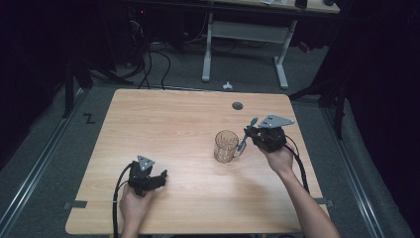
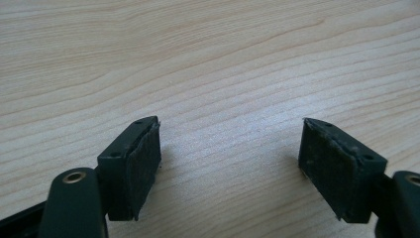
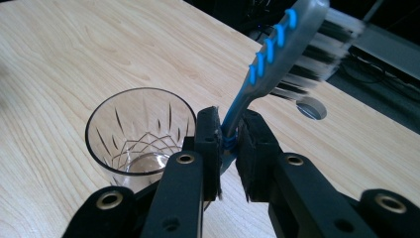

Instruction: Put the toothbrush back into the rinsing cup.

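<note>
A clear cut-glass tumbler (image 1: 226, 146) (image 3: 137, 133) stands upright on the wooden table (image 1: 173, 124), right of centre. My right gripper (image 1: 246, 135) (image 3: 229, 134) is just right of the glass, shut on the handle of a blue and grey toothbrush (image 1: 246, 134) (image 3: 277, 49). The brush tilts up and away, its bristled head high above the table, its lower end beside the glass rim. My left gripper (image 1: 157, 179) (image 2: 230, 166) rests low over the table at the front left, open, with bare wood between its pads.
A round cable hole (image 1: 237, 105) (image 3: 311, 107) sits in the table near its far edge. Beyond the table are a white desk frame (image 1: 245, 34) and cables on the floor. Each gripper trails a black cable toward the front edge.
</note>
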Demonstrator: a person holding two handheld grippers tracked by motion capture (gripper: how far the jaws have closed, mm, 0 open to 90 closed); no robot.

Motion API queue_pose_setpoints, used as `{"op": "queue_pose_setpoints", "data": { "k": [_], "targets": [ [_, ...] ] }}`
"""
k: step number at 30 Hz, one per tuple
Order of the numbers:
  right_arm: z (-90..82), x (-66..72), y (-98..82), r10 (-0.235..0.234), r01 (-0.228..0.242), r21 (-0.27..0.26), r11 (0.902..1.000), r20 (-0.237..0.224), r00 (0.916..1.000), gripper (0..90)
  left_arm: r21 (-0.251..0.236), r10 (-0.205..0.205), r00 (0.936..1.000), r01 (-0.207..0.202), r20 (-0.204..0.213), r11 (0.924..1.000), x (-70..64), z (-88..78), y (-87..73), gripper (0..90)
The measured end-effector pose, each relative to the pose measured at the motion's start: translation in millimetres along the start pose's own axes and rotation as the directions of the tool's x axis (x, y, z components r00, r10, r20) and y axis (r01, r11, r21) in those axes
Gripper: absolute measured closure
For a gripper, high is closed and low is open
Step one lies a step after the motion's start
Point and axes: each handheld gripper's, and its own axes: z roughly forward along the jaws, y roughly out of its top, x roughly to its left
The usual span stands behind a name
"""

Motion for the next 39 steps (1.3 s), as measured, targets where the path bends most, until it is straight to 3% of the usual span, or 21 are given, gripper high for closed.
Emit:
{"op": "queue_pose_setpoints", "data": {
  "k": [39],
  "targets": [
    [19.9, 4.9, -8.5, -0.008, 0.009, 0.066, 0.9978, -0.012, 0.9999, 80.0, 0.001, 0.001, 1.0, -0.001, 0.0, 1.0, 0.1, 0.0, 0.0, 24.9]
  ]
}}
